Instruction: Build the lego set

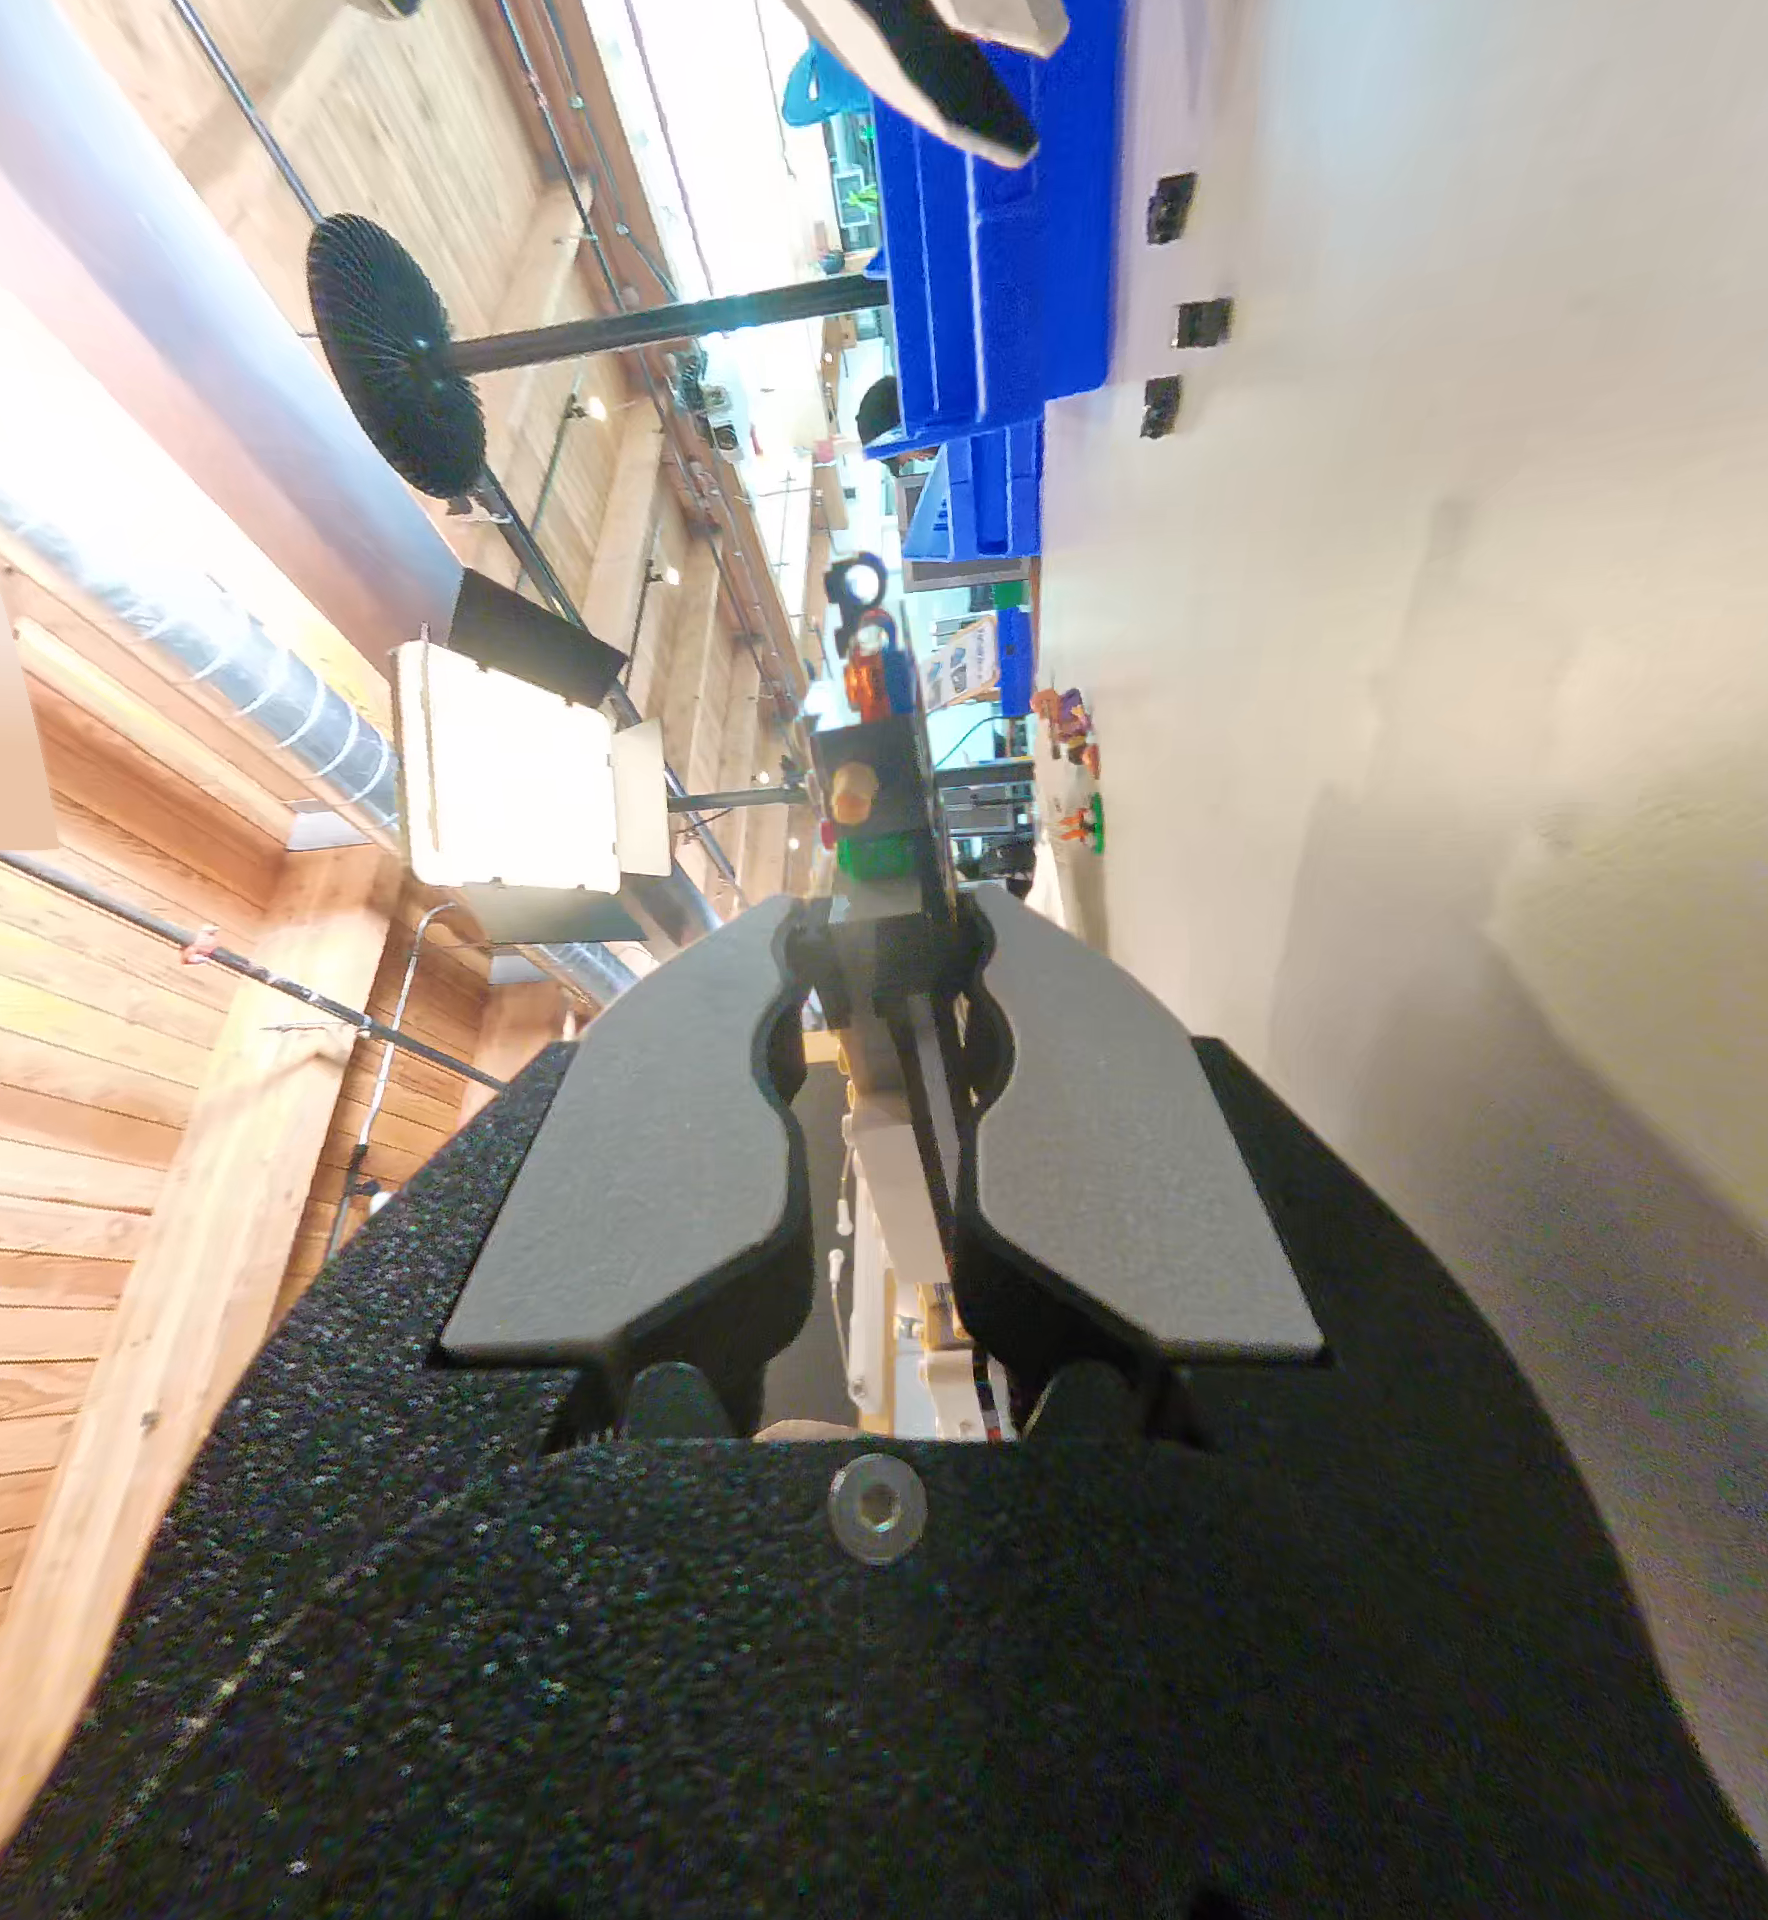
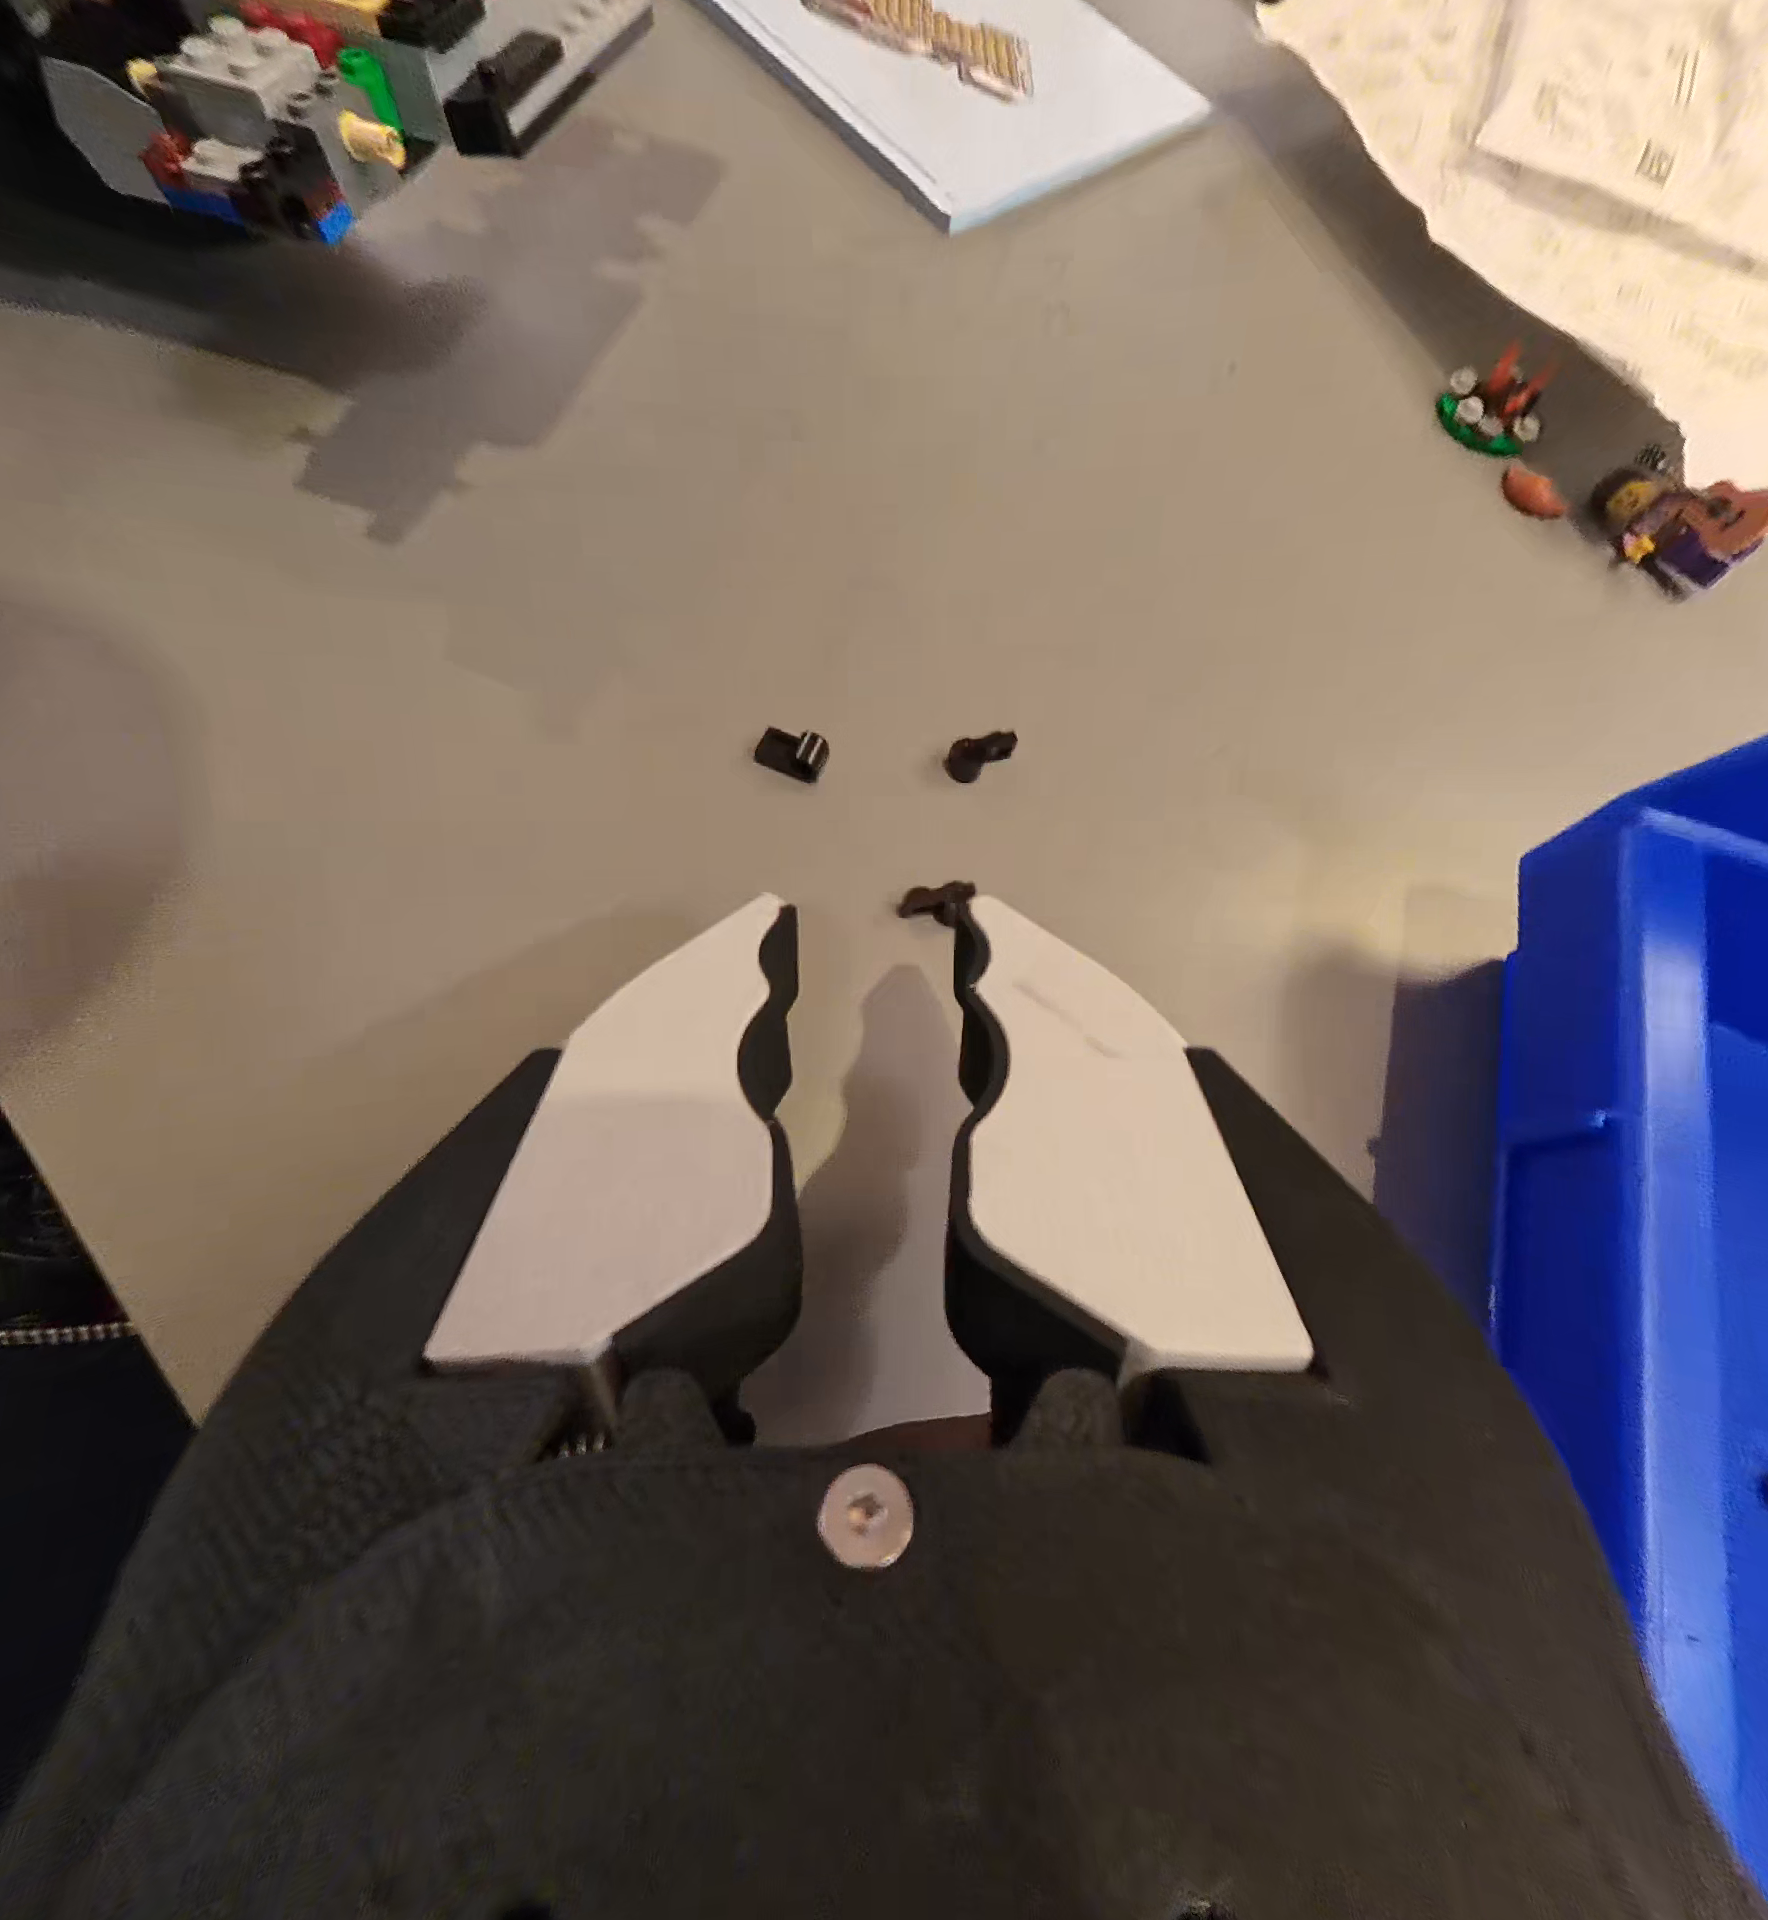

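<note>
My left gripper (image 1: 885, 925) is shut on a black and grey toy-brick build (image 1: 880, 821) with green, tan and orange parts, and holds it up off the table, turned on its side. The build also shows at the top left of the right wrist view (image 2: 236, 114). My right gripper (image 2: 875, 909) is open and empty, low over the grey table (image 2: 651, 520). A small black piece (image 2: 937, 900) lies on the table just at its right fingertip (image 2: 984, 935). Two more small black pieces (image 2: 792, 751) (image 2: 979, 755) lie a little farther ahead. The right gripper shows at the top of the left wrist view (image 1: 963, 73).
A blue bin (image 2: 1690, 1143) stands close on the right; blue bins also show in the left wrist view (image 1: 984, 260). A booklet (image 2: 963, 94), crumpled white paper (image 2: 1586, 156), a toy figure (image 2: 1669, 530) and a green round piece (image 2: 1488, 416) lie farther off. Tip to tip, the grippers are about 20 cm apart. To the small black piece (image 2: 937, 900): right tips about 4 cm, left tips about 20 cm.
</note>
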The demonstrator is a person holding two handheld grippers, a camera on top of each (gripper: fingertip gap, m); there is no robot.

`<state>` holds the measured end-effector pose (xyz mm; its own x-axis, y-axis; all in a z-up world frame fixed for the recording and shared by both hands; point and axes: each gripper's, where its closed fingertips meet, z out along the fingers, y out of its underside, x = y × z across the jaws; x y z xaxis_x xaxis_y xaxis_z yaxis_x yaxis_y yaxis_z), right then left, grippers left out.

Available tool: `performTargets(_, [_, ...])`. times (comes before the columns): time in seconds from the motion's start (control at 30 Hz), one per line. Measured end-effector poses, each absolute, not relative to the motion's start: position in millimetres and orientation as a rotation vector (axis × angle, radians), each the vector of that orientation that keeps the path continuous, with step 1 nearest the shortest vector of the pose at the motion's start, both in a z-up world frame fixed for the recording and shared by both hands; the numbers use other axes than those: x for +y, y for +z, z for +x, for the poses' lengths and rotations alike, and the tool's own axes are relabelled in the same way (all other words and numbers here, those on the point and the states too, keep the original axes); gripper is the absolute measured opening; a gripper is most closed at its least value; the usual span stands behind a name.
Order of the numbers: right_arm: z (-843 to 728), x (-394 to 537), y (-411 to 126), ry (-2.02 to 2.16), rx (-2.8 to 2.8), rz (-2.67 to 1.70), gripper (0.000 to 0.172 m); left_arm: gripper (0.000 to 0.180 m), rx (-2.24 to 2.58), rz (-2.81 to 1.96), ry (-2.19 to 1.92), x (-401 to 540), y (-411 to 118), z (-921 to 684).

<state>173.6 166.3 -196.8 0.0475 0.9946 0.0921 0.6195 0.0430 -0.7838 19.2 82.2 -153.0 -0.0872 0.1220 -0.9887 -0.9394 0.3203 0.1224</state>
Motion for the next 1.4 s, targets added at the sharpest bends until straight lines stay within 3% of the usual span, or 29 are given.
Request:
performTargets(0.33, [167,178,-221,0.597,-1.695,-1.743,0.026,0.029,1.365,-0.882,1.012,87,-165,16])
performTargets(0.67, [160,177,-212,0.596,-1.667,-1.718,0.026,0.028,1.389,-0.877,0.985,86,-168,18])
performTargets(1.17, [86,100,-141,0.573,-1.784,-0.844,0.036,0.028,1.31,-1.038,0.819,91,-162,20])
performTargets(1.4, [40,74,-148,0.388,-1.926,-0.527,0.044,0.027,1.314,-1.106,0.769,94,-159,18])
